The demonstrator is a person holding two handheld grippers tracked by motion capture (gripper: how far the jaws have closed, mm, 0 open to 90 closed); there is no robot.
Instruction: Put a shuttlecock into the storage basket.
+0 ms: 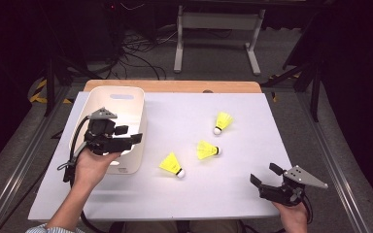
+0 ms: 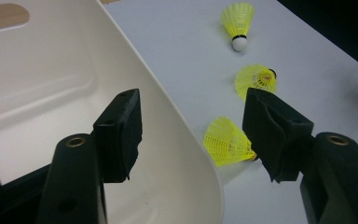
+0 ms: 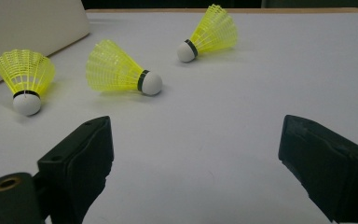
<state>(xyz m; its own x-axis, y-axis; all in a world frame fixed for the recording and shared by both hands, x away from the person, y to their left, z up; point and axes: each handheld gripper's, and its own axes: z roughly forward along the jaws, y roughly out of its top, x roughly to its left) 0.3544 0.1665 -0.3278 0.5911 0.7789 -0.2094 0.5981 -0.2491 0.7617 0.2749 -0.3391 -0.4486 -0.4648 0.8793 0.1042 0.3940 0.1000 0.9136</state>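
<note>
Three yellow shuttlecocks with white corks lie on the white table top: a near one (image 1: 171, 165), a middle one (image 1: 207, 150) and a far one (image 1: 223, 122). A white bin (image 1: 121, 104) stands at the left. My left gripper (image 1: 129, 134) hovers open over the bin's right wall, nothing gripped. In the left gripper view the bin's rim (image 2: 186, 140) runs between the jaws, and the near shuttlecock (image 2: 226, 140) lies just outside it. My right gripper (image 1: 265, 174) rests open near the front right edge, empty. The right gripper view has all three ahead: near (image 3: 25, 77), middle (image 3: 121, 70), far (image 3: 209, 35).
The bin's inside (image 2: 51, 84) looks bare where it shows. A wooden table edge (image 1: 175, 86) runs along the back of the white sheet (image 1: 233, 194). Beyond it are a white frame leg (image 1: 178, 43) and cables on the floor.
</note>
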